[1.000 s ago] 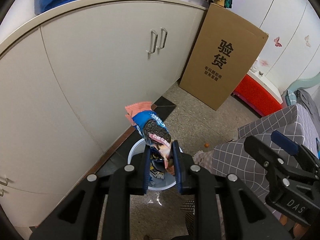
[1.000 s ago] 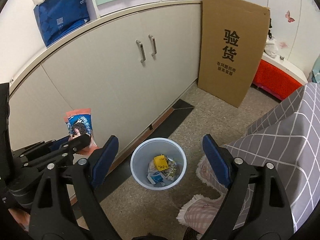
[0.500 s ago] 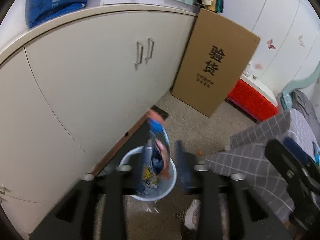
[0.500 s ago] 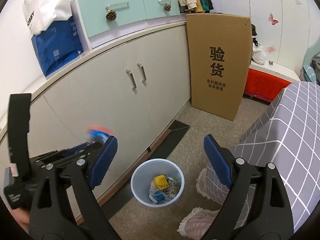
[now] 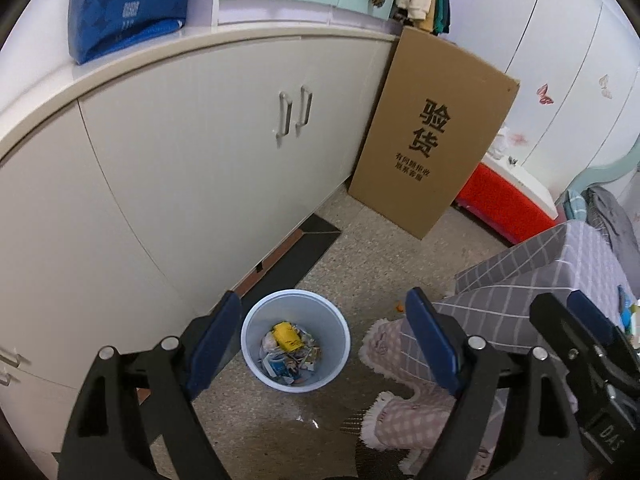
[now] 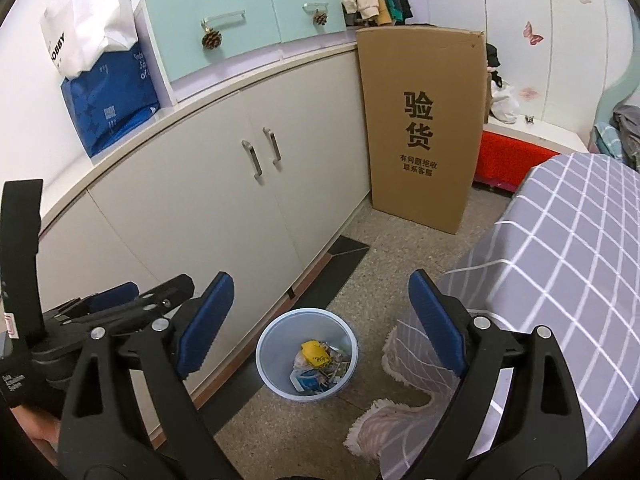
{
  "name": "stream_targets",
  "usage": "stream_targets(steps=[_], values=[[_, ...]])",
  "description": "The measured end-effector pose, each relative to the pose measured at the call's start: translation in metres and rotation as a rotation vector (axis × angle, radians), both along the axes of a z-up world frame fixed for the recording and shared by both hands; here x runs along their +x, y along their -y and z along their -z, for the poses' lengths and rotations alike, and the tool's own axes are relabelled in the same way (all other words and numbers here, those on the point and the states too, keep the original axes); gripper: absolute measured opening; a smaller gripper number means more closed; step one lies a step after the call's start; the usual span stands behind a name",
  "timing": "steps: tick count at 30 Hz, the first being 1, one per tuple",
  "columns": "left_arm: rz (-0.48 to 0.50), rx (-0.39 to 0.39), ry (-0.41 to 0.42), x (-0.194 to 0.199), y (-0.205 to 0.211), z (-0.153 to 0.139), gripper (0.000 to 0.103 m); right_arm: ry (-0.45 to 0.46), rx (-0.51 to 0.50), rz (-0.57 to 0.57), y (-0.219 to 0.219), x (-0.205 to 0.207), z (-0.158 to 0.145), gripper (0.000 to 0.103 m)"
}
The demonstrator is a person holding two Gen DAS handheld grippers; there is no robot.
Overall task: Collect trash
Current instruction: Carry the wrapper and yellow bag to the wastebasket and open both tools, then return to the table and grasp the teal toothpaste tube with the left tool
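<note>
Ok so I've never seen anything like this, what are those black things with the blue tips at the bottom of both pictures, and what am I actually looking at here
Those are hand-held tongs, not a robot arm. A person holds one in each hand, and each carries a wide-angle camera looking forward along its two fingers, which is why the room looks curved.

One picture comes from the left tongs, the other from the right tongs. Both stand wide open and hold nothing. Each camera also catches the other tongs at its edge.

Both look down at a pale blue bin on the speckled floor beside white cupboards. Inside the bin lie wrappers, including a yellow one. A tall cardboard box leans against the cupboards, and a grey checked cloth covers furniture on the right, with fluffy pink slippers on the floor beside it.
</note>
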State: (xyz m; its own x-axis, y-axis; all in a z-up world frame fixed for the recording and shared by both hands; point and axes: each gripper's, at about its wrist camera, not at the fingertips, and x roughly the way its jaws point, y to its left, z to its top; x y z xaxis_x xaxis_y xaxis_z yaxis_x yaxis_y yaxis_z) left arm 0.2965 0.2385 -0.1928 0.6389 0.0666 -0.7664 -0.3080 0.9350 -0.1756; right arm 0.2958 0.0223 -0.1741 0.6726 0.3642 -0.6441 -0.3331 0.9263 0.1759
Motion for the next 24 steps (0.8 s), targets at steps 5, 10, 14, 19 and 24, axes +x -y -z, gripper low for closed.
stream_targets(steps=[5, 10, 14, 19, 24], values=[[0.026, 0.002, 0.039, -0.017, 0.022, -0.023, 0.083, 0.022, 0.014, 0.024, 0.023, -0.017, -0.015, 0.088], [0.072, 0.017, 0.072, -0.031, 0.056, -0.044, 0.083, 0.041, 0.039, 0.069, 0.06, -0.035, -0.029, 0.088], [0.127, 0.041, 0.097, -0.039, 0.095, -0.058, 0.083, 0.07, 0.06, 0.12, 0.102, -0.051, -0.044, 0.088], [0.221, 0.055, 0.113, -0.043, 0.156, -0.072, 0.084, 0.102, 0.082, 0.194, 0.159, -0.069, -0.058, 0.089], [0.306, 0.081, 0.124, -0.04, 0.223, -0.078, 0.085, 0.113, 0.091, 0.289, 0.224, -0.084, -0.062, 0.09]])
